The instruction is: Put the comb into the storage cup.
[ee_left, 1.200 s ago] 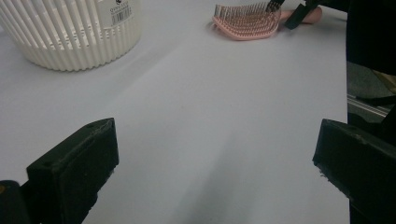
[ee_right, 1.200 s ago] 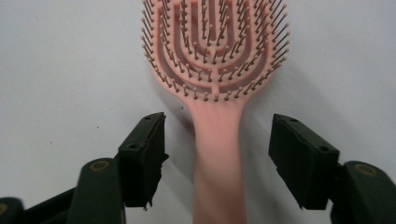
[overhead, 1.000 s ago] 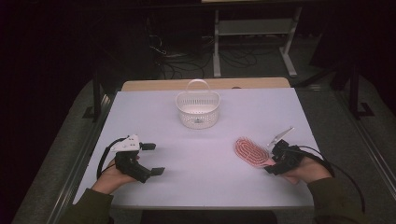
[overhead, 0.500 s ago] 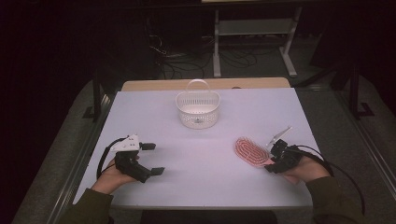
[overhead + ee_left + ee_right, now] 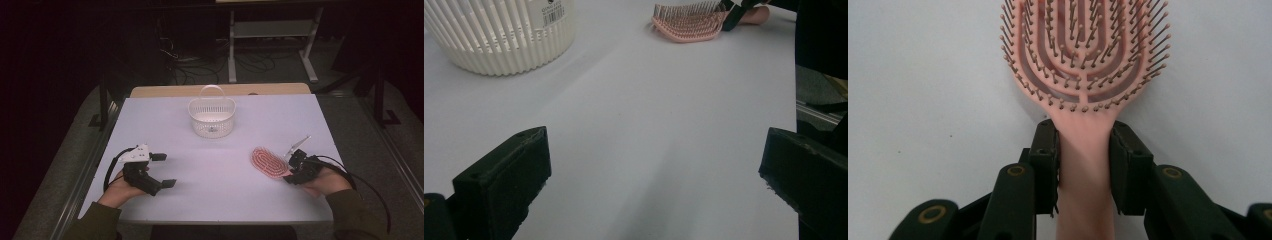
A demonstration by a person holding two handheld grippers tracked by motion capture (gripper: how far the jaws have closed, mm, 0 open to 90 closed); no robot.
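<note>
Brush: pink brush (image 5: 1083,65) lies flat on the bench (image 5: 220,165), bristles up, at the person's right front part of the white top; its head points away from the right hand, toward the bench's middle, handle toward the hand.
Handle: it runs down between the two black jaws in the right gripper view, and both pads lie against its sides just below the head.
Right tongs: right tongs (image 5: 1083,165) have just been closing and now clench the brush handle; in the high view the right tongs (image 5: 292,170) sit low on the bench, held by the right hand (image 5: 325,181), cable trailing off to the right.
Left tongs: left tongs (image 5: 159,170) rest near the left front of the bench in the left hand (image 5: 122,187), released, jaws wide apart with bare bench between them; well apart from the brush.
Basket: white slatted basket (image 5: 212,116) with an upright handle stands at the far middle of the bench, well apart from brush and both tongs; its inside looks bare apart from small holes in the floor.
Bench: white top, a wooden strip showing along its far edge.
</note>
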